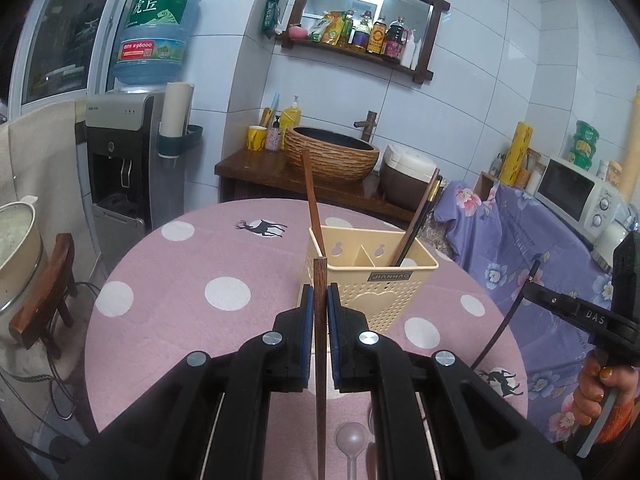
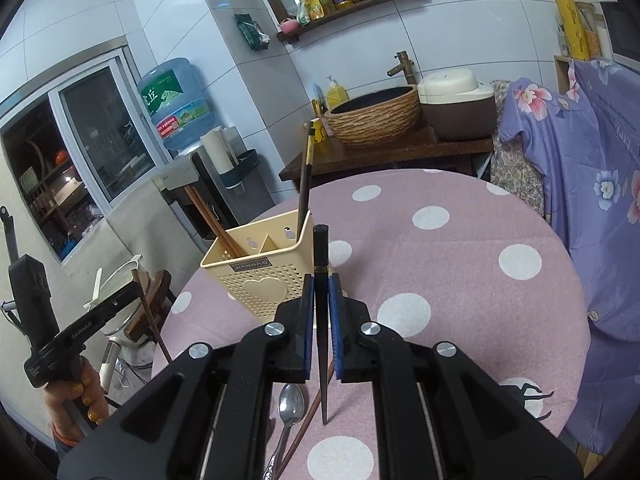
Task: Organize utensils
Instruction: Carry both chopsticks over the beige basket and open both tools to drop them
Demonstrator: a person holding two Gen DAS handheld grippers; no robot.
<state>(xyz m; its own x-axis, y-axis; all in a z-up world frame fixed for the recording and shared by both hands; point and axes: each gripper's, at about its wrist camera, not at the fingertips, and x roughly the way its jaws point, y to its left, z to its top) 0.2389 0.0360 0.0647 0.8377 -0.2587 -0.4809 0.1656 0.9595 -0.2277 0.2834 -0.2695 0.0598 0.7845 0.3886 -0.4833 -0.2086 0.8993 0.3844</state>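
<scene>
- My left gripper [image 1: 319, 304] is clamped on a brown wooden chopstick [image 1: 320, 360], standing pretty much upright between the blue pads.
- My right gripper [image 2: 321, 296] is squeezed onto a black chopstick [image 2: 322, 320], its tip hanging just above the counter [image 2: 460, 264].
- Right past both sits the cream utensil holder [image 1: 372, 280] on the pink polka-dot cloth, with brown chopsticks [image 1: 312, 200] in its left slot and dark ones [image 1: 416, 220] in the right.
- Near me on the counter: a metal spoon [image 2: 290, 404] and a pale plastic spoon [image 1: 352, 444].
</scene>
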